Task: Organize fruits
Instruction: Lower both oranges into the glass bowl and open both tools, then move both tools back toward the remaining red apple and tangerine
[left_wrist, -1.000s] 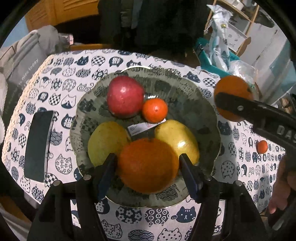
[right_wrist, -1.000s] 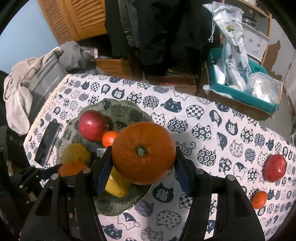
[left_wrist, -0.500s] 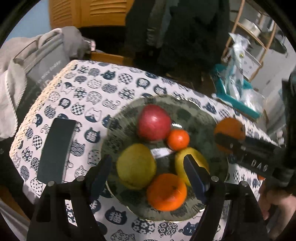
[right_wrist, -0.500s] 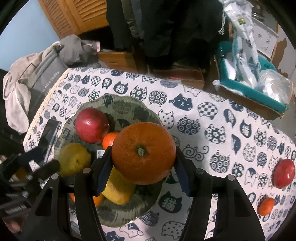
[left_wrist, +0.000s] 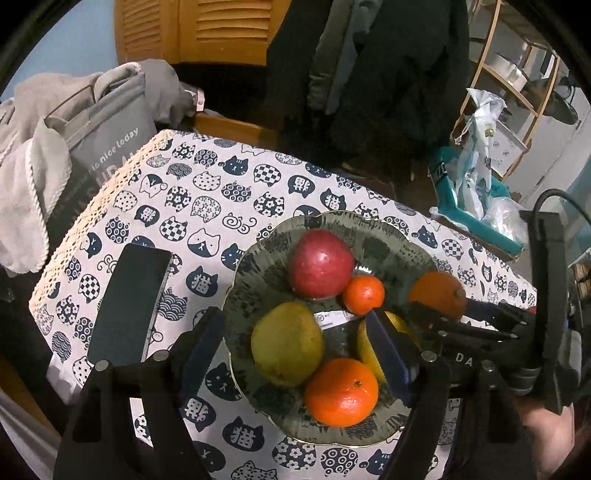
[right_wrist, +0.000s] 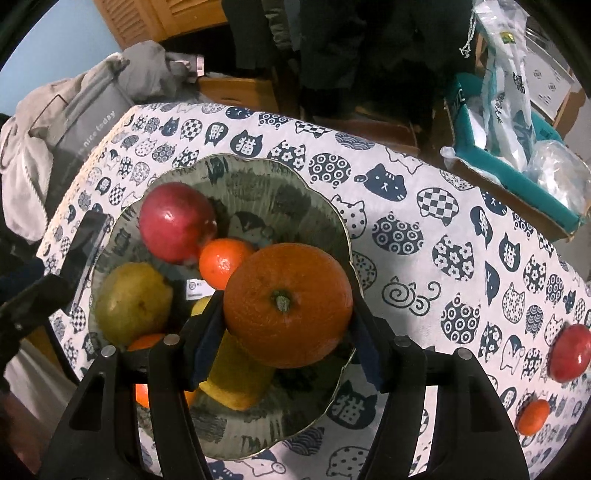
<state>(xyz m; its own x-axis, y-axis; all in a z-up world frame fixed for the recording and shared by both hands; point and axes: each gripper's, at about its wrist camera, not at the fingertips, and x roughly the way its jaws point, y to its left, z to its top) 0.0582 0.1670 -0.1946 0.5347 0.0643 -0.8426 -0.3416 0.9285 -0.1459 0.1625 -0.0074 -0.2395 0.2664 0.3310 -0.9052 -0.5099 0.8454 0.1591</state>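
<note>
At the far left, a grey bag (left_wrist: 99, 155) hangs off the table edge, printed with "nice today" in pale letters; larger lettering below it is too folded to read. Next to it, a dark phone (left_wrist: 129, 306) lies flat on the cat-print tablecloth (left_wrist: 207, 192), several of whose cat heads carry the character "猫".

The left gripper (left_wrist: 295, 339) hovers above the near side of the plate (left_wrist: 391, 236) with its fingers spread apart and nothing between them. The plate holds a yellow-green pear (left_wrist: 286, 341), a red apple (left_wrist: 321, 264), a small mandarin (left_wrist: 364, 295), an orange (left_wrist: 341, 391) at the near rim and a yellow fruit (left_wrist: 393, 325) partly hidden behind the gripper's finger. A white sticker label (left_wrist: 330, 319) lies among them; its print is too small to read.

The right gripper (right_wrist: 286, 310) is clamped on a big orange (right_wrist: 288, 310), stem end up, held over the right part of the plate above the yellow fruit. In the left wrist view its black body shows the letters "DA" (left_wrist: 463, 359).

Further right on the cloth, well apart from the plate, sit a second red apple (right_wrist: 569, 352) and a second mandarin (right_wrist: 532, 417). Beyond the table's far edge, a teal box (right_wrist: 517, 173) holds plastic bags with unreadable print.
</note>
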